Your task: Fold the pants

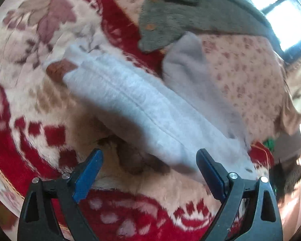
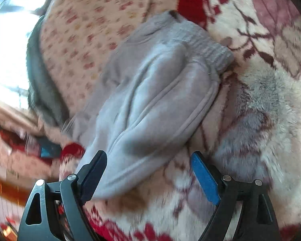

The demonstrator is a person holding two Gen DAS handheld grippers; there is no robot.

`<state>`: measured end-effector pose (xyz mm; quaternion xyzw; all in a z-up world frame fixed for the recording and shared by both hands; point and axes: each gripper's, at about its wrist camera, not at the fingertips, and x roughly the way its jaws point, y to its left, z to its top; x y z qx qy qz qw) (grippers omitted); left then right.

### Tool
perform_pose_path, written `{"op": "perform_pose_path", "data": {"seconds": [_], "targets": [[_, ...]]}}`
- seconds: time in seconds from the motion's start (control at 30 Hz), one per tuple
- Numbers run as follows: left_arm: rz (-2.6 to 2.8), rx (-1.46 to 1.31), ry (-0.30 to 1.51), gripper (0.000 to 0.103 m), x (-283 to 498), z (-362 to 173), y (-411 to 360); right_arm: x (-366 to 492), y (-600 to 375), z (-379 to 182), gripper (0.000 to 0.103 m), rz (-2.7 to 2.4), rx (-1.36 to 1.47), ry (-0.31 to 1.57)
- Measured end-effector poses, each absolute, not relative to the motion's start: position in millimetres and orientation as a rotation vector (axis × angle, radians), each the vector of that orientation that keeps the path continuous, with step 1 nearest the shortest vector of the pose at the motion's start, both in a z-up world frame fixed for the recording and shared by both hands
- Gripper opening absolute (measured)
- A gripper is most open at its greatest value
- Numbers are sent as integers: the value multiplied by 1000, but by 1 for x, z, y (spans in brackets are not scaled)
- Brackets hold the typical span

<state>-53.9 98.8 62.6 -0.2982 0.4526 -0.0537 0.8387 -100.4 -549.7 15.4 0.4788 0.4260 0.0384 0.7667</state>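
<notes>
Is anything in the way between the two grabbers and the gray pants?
Nothing visible is. The left gripper and the right gripper are both open, and the light gray pants lie on the flowery blanket right in front of their fingers. A darker gray garment lies beyond the pants, not between.

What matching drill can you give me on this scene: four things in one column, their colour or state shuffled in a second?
Things:
1. pants
2. blanket
3. left gripper
4. garment at the far end

Colour or state:
a. red and cream, floral
b. dark grey with brown buttons
c. light grey, lying folded lengthwise
d. open, holding nothing

Pairs: 1-c, 2-a, 3-d, 4-b. The right gripper is open too.
</notes>
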Motion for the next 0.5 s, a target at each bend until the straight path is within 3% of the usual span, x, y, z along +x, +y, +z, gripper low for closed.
{"op": "perform_pose_path", "data": {"seconds": [0.23, 0.27, 0.3, 0.33, 0.4, 0.43, 0.47, 0.5], "targets": [[-50, -703, 897, 93, -33, 52, 81, -76, -555, 12, 91, 61, 1110, 844], [-41, -717, 885, 93, -30, 51, 78, -77, -560, 10, 78, 58, 1117, 822], [-42, -727, 880, 93, -25, 49, 74, -79, -563, 8, 44, 50, 1121, 808], [-50, -731, 881, 93, -23, 48, 70, -78, -565, 4, 38, 61, 1142, 809], [-110, -741, 904, 82, -18, 44, 58, -83, -566, 4, 26, 70, 1162, 791], [-137, -721, 923, 59, -16, 43, 52, -86, -566, 8, 24, 76, 1142, 783], [-132, -660, 944, 45, -17, 45, 44, -90, -567, 14, 19, 82, 1121, 770], [-106, -564, 948, 41, -19, 50, 35, -94, -570, 19, 17, 94, 1111, 758]]}}
